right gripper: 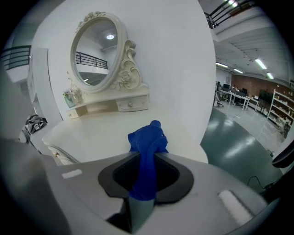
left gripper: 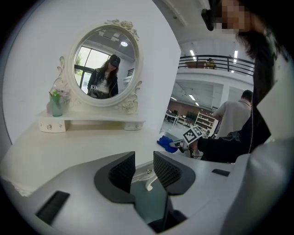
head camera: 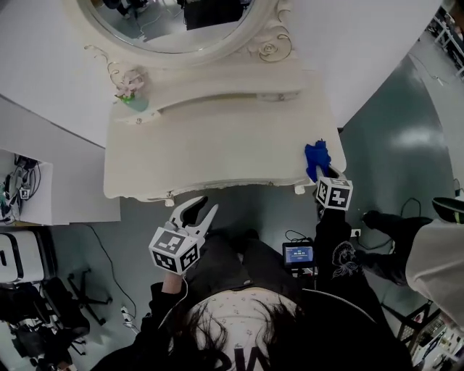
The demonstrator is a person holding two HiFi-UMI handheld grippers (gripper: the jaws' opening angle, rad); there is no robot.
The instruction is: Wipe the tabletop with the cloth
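At the lower right corner of the cream dressing-table top [head camera: 210,138], seen in the head view, a bunched blue cloth [head camera: 317,158] lies on the surface close to the front edge. The right gripper [head camera: 326,175] reaches it from below in the frame, its marker cube just off the table edge. In the right gripper view, this gripper [right gripper: 146,161] has both dark jaws pressed against a strip of the cloth [right gripper: 148,140]; the rest of the fabric rises in a crumpled knot beyond the jaw tips, over the tabletop [right gripper: 96,133].

The left gripper [head camera: 204,209] sits lower centre-left in the head view, in front of the table's front edge and off the top. In the left gripper view, its jaws [left gripper: 144,169] stand a narrow gap apart with nothing between them; through the gap a small drawer pull [left gripper: 148,182] on the table front shows.

At the top of the head view an oval mirror [head camera: 177,22] in a scrolled frame stands on a raised shelf [head camera: 217,101]; a small vase of flowers [head camera: 131,93] rests at the shelf's left end. A small lit screen [head camera: 299,253] shows at lower right, above the grey-green floor [head camera: 391,138].
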